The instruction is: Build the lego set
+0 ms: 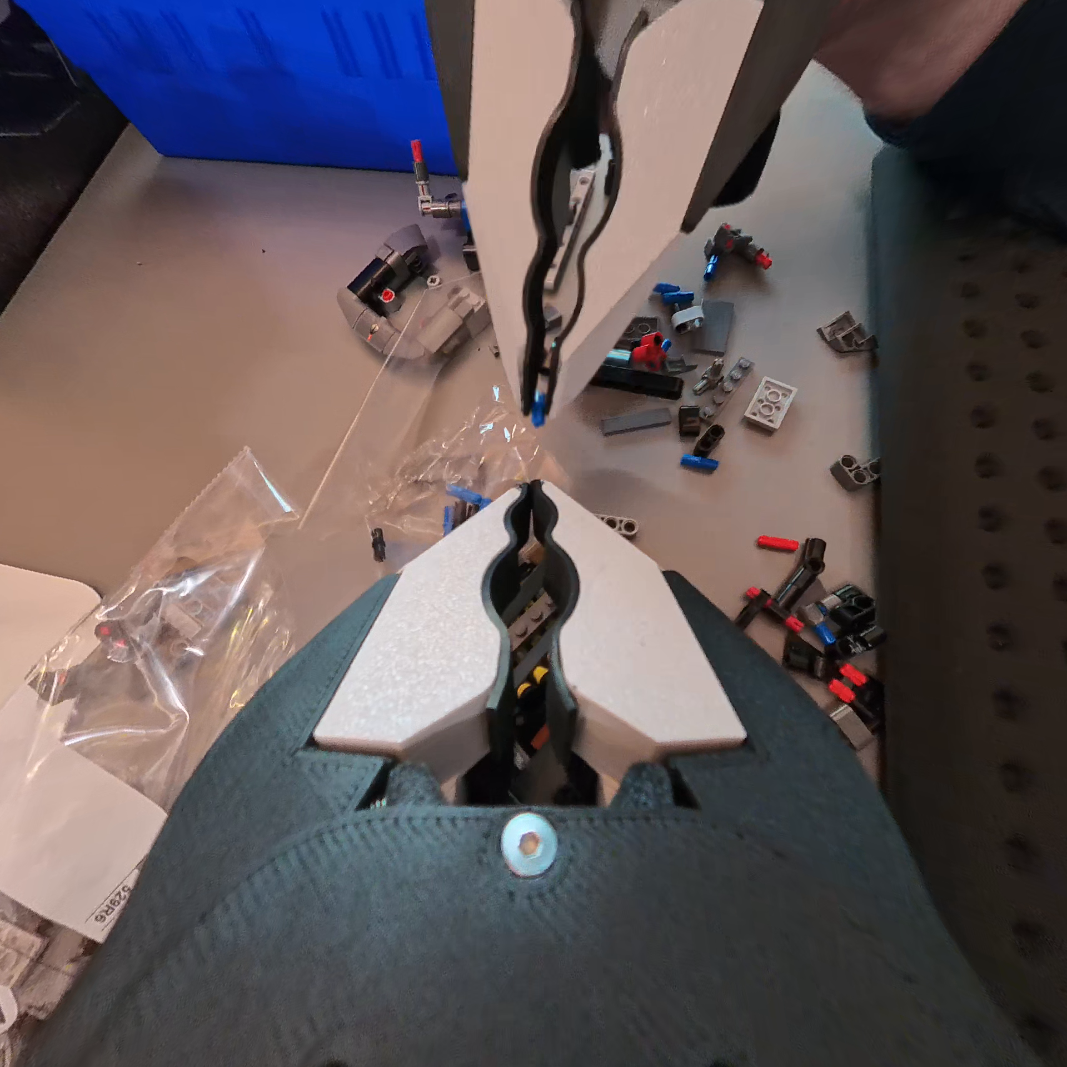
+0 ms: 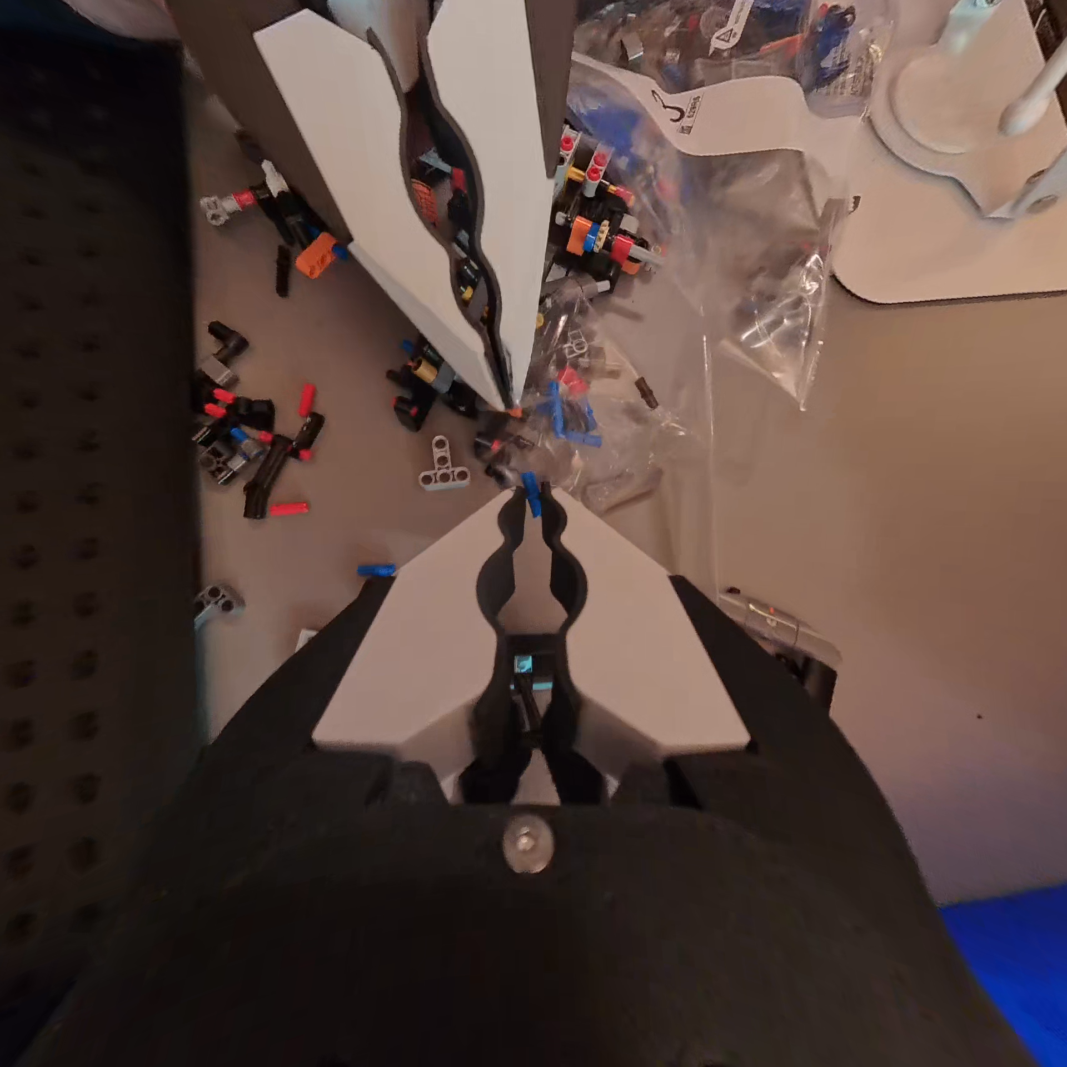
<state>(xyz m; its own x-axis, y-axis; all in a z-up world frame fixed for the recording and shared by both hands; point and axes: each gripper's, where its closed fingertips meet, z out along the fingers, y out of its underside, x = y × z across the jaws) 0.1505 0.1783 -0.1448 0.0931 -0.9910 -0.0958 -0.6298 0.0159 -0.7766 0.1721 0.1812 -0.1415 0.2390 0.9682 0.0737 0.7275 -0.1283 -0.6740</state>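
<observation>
Short blue pin (image 2: 532, 492) — ridged, slim — pinched in right gripper (image 2: 530, 491) fingers.

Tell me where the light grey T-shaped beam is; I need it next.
In the right wrist view, the T-shaped beam lies on the table, left of the right claw and beside the clear bag.

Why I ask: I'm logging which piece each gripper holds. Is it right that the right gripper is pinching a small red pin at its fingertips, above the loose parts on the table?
Not quite: the pin is blue, not red. The right wrist view shows the right gripper shut on the blue pin at its fingertips, above the loose parts on the table; the left wrist view agrees.
</observation>
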